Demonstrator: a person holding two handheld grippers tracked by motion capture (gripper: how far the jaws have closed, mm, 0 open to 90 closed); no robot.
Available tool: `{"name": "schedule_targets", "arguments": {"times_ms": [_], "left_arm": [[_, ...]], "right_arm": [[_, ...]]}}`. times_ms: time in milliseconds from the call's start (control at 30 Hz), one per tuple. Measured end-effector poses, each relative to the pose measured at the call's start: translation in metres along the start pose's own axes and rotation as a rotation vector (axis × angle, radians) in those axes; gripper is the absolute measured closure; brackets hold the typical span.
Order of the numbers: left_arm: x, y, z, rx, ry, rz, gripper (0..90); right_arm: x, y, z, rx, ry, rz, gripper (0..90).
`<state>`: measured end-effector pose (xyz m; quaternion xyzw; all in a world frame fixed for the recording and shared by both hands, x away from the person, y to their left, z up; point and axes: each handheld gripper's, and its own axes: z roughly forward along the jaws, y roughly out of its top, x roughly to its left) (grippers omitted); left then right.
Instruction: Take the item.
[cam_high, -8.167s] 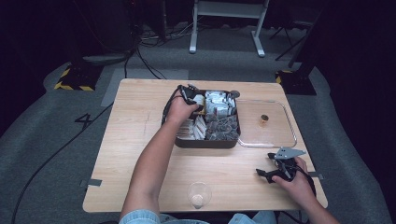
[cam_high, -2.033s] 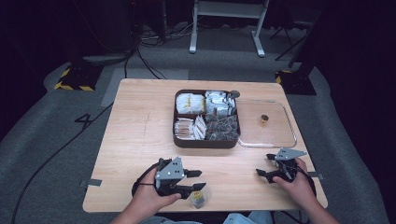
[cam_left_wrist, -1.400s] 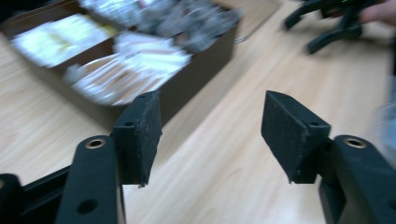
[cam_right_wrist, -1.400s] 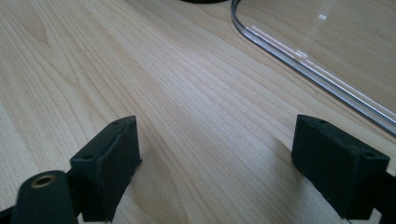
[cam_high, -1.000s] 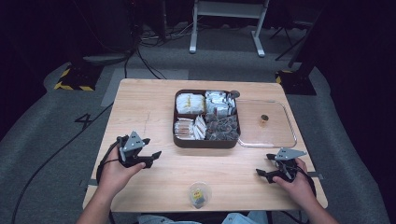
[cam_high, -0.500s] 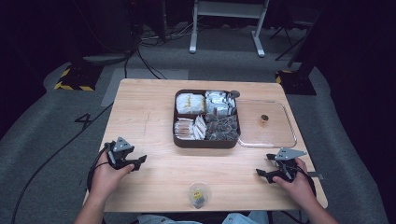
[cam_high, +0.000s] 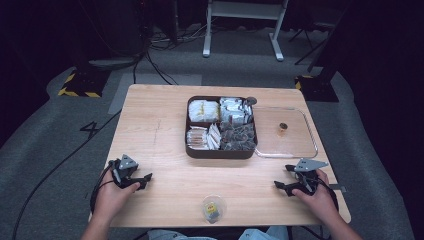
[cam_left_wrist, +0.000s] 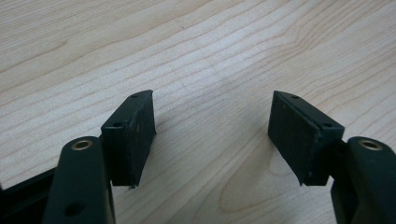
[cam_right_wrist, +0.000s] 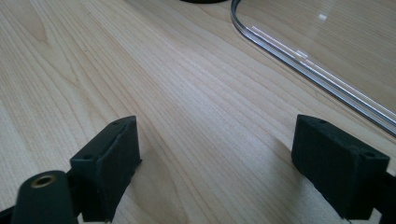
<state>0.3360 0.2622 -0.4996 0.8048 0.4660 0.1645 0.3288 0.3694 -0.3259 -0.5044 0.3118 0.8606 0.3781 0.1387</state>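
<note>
While both grippers rest low on the wooden table (cam_high: 155, 115), the small clear cup (cam_high: 214, 208) stands between them at the near edge, well apart from either, with a yellowish packet (cam_high: 213, 205) lying inside it. At the near left corner, the left gripper (cam_high: 145, 181) is in the person's left hand (cam_high: 111, 196); the left gripper view shows its jaws spread wide over bare wood, nothing between the pads (cam_left_wrist: 134, 130). Near the right edge, the right gripper (cam_high: 280, 186) lies under the right hand (cam_high: 318, 200) and points toward the cup. In the right gripper view its jaws also stand apart and empty, just short of the curved rim of a clear lid (cam_right_wrist: 299, 58). In the high view that lid lies flat just right of the dark four-compartment box (cam_high: 220, 154), touching its side, a small brown knob (cam_high: 283, 128) at its middle. The box holds wrapped packets in each compartment and sits mid-table, well beyond the cup.
</note>
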Motion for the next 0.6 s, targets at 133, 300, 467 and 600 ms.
{"name": "schedule_targets", "arguments": {"times_ms": [133, 300, 467, 600], "left_arm": [[-0.0009, -0.0037, 0.0035, -0.018, 0.033, -0.007, 18.0], [-0.0021, -0.0035, 0.0038, -0.014, 0.044, -0.015, 15.8], [-0.0023, -0.0033, 0.0039, -0.013, 0.046, -0.016, 15.5], [-0.0028, -0.0035, 0.0037, -0.013, 0.050, -0.020, 15.4]], "right_arm": [[0.0001, 0.0000, 0.0000, 0.001, 0.001, 0.001, 15.4], [0.0002, 0.0000, 0.0000, 0.001, 0.001, 0.002, 15.4], [0.0001, 0.0000, 0.0000, 0.000, 0.000, 0.000, 15.4], [0.0002, 0.0000, -0.0001, 0.001, 0.000, 0.001, 15.4]]}}
